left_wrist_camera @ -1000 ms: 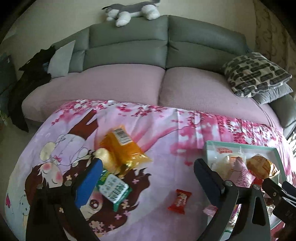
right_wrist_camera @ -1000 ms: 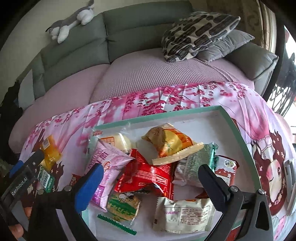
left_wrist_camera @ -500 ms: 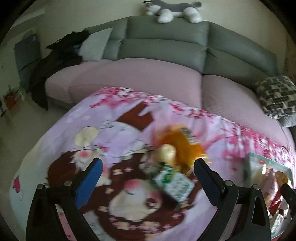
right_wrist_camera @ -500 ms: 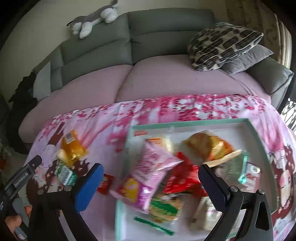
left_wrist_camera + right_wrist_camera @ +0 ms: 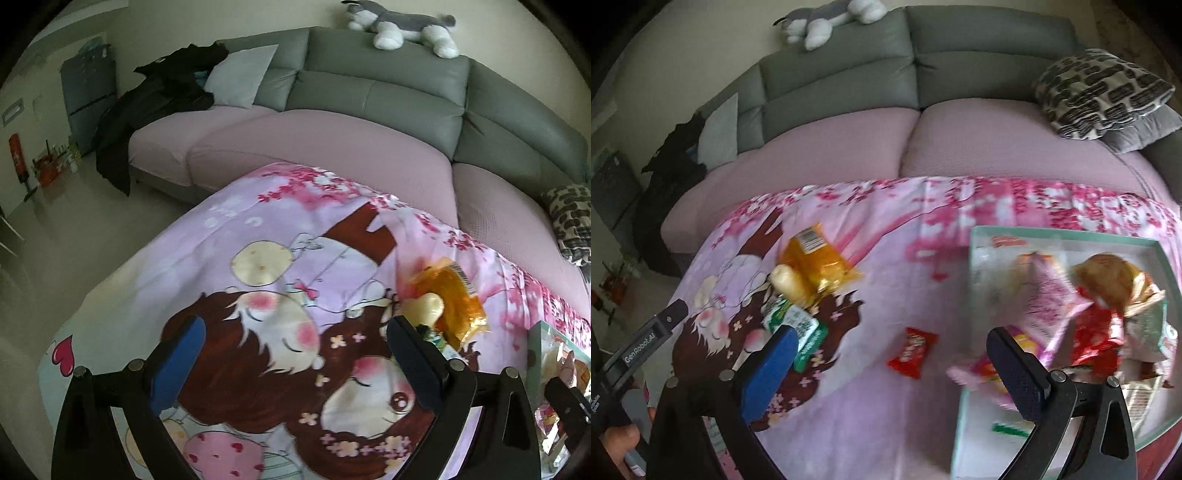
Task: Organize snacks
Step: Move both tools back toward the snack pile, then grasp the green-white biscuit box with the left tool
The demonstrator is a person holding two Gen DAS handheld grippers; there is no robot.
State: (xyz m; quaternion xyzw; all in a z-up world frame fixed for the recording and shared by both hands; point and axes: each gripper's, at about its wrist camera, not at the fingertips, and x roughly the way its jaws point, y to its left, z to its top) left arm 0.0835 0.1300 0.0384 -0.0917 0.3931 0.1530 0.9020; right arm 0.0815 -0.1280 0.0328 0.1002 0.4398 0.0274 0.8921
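Observation:
A green-rimmed tray (image 5: 971, 236) full of snack packets sits at the right of the cartoon-print cloth. Loose on the cloth lie an orange packet (image 5: 816, 258), a cream roll (image 5: 786, 282), a green-white packet (image 5: 799, 325) and a small red candy (image 5: 912, 352). My right gripper (image 5: 890, 365) is open and empty, above the red candy. My left gripper (image 5: 291, 354) is open and empty over the cloth's left part, with the orange packet (image 5: 454, 299) and cream roll (image 5: 424, 306) by its right finger. The tray corner (image 5: 535, 343) shows at the right edge.
A grey and pink sofa (image 5: 923, 140) runs behind the table, with a patterned cushion (image 5: 1100, 92) at right, a plush toy (image 5: 827, 18) on top and dark clothes (image 5: 155, 107) at left. The left gripper's body (image 5: 646, 343) shows in the right wrist view.
Both grippers have swung to the left. The left one now looks past the loose snacks; the right one has left the tray and is above the red candy. Both stay open.

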